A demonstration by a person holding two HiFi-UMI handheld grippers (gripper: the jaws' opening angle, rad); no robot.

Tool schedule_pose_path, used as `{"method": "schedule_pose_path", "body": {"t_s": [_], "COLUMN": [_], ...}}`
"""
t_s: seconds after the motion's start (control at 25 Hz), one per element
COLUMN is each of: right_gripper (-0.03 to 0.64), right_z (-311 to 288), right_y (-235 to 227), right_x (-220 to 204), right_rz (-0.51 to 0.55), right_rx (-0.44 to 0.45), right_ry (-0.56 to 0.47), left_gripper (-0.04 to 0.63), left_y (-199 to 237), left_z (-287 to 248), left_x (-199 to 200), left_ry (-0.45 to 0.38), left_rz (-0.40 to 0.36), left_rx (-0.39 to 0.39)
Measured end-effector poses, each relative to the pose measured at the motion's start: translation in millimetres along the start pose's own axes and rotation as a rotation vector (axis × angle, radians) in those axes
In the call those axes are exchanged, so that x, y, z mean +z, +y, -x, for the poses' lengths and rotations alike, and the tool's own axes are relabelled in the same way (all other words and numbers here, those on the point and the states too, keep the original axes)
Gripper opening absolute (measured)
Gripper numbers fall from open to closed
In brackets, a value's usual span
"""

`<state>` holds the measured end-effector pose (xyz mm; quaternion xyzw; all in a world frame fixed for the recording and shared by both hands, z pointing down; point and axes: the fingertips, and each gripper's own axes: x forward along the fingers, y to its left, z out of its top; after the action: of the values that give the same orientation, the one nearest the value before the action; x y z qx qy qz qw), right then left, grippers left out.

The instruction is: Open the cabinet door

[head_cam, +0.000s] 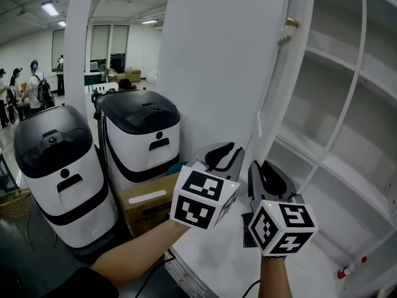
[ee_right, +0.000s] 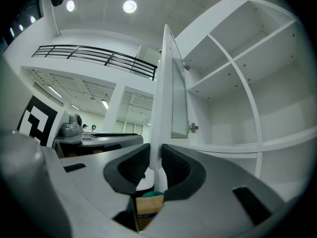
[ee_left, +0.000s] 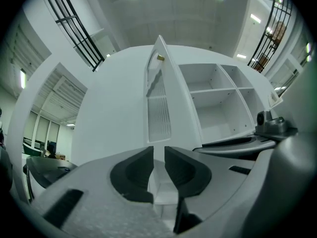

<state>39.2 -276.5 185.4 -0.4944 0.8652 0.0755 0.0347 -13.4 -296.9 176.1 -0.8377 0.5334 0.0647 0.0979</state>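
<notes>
The white cabinet door (head_cam: pixel 211 61) stands swung out, edge-on to me, with the open cabinet (head_cam: pixel 347 110) and its bare shelves to its right. My left gripper (head_cam: pixel 231 149) and right gripper (head_cam: pixel 263 166) sit side by side at the door's lower free edge. In the left gripper view the door (ee_left: pixel 114 118) runs down into the narrow gap of the left gripper (ee_left: pixel 158 155), whose jaws are closed onto it. In the right gripper view the door edge (ee_right: pixel 159 108) is pinched by the right gripper (ee_right: pixel 155 155). A hinge (ee_right: pixel 193 128) shows on the door's inner side.
Two white-and-black machines (head_cam: pixel 59 166) (head_cam: pixel 142 135) stand left of the door, with a cardboard box (head_cam: pixel 146 207) in front of them. A wicker basket (head_cam: pixel 12 203) is at the far left. People (head_cam: pixel 37 89) stand in the hall behind. A red-tipped pen (head_cam: pixel 350 269) lies at the cabinet bottom.
</notes>
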Motion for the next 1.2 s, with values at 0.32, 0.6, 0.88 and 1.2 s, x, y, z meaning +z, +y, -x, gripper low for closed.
{"method": "schedule_pose_path", "body": {"t_s": [0.32, 0.6, 0.88, 1.2], "right_gripper": [0.083, 0.086, 0.087, 0.086], "right_z": [-13, -27, -44, -67], "right_y": [22, 43, 60, 82], "right_x": [1, 1, 0, 1], "right_rz": [-0.005, 0.004, 0.006, 0.033], "right_rx": [0.059, 0.108, 0.142, 0.191], "right_ry": [-0.014, -0.014, -0.034, -0.047], "left_gripper": [0.078, 0.078, 0.078, 0.078], "left_y": [22, 41, 65, 90], "left_z": [13, 26, 41, 57], "left_x": [3, 5, 4, 3], "left_ry": [-0.001, 0.004, 0.014, 0.025], "left_rz": [-0.012, -0.019, -0.039, -0.053], "left_rx": [0.066, 0.125, 0.195, 0.265]}}
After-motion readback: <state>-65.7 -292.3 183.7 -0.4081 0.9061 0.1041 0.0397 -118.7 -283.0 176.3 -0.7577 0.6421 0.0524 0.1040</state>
